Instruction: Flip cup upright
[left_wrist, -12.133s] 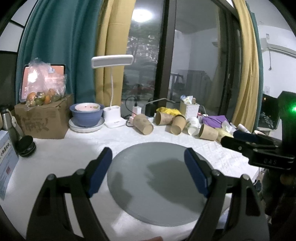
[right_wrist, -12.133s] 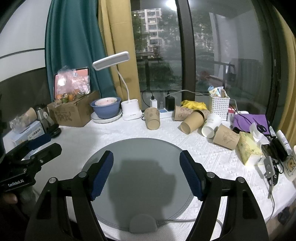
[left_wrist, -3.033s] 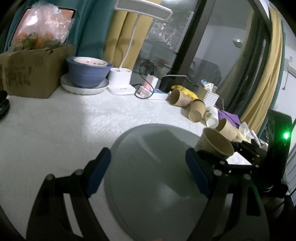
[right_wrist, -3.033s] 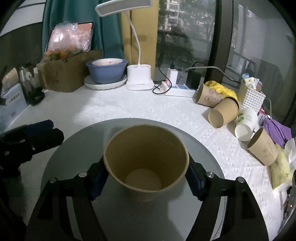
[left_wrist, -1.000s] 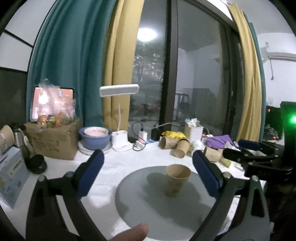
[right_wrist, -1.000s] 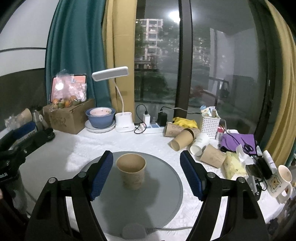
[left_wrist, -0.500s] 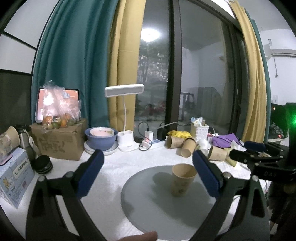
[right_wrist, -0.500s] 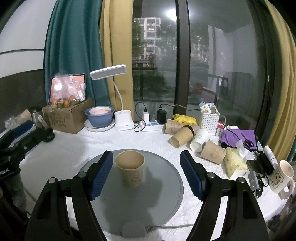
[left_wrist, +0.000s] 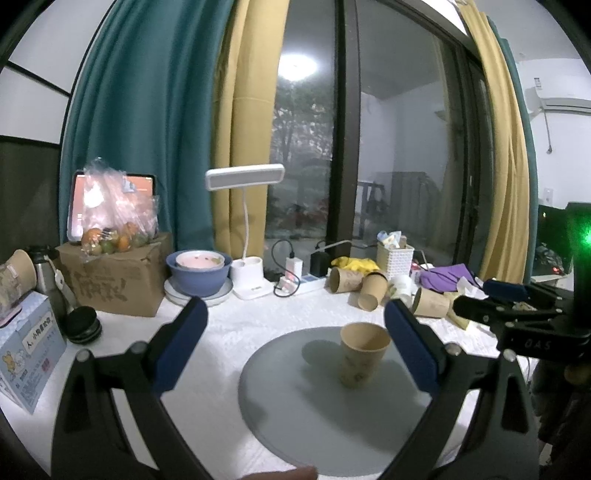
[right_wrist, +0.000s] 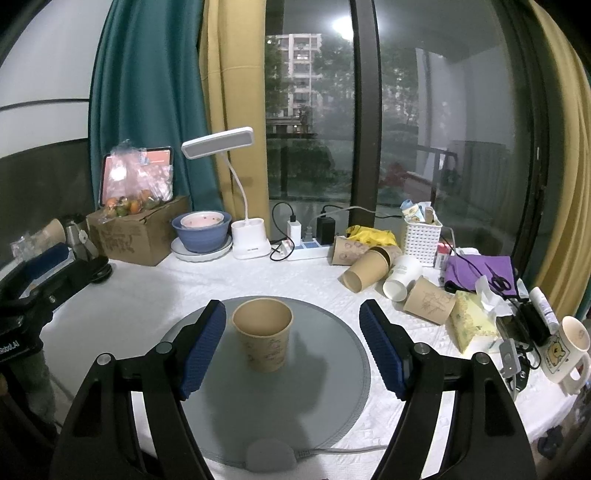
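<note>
Brown paper cup (right_wrist: 263, 334) stands upright, mouth up, on the round grey mat (right_wrist: 332, 387) on the white tabletop (right_wrist: 155, 291). Faint printed drawings on its side wall; inside looks plain tan. Right gripper (right_wrist: 291, 347): jaws spread wide, cup seen between them but touching neither. Left gripper (left_wrist: 295, 345): jaws spread, holding nothing; cup (left_wrist: 364, 354) sits nearer its right finger. Spare paper cups (right_wrist: 367, 271) lie tipped over behind the mat.
</note>
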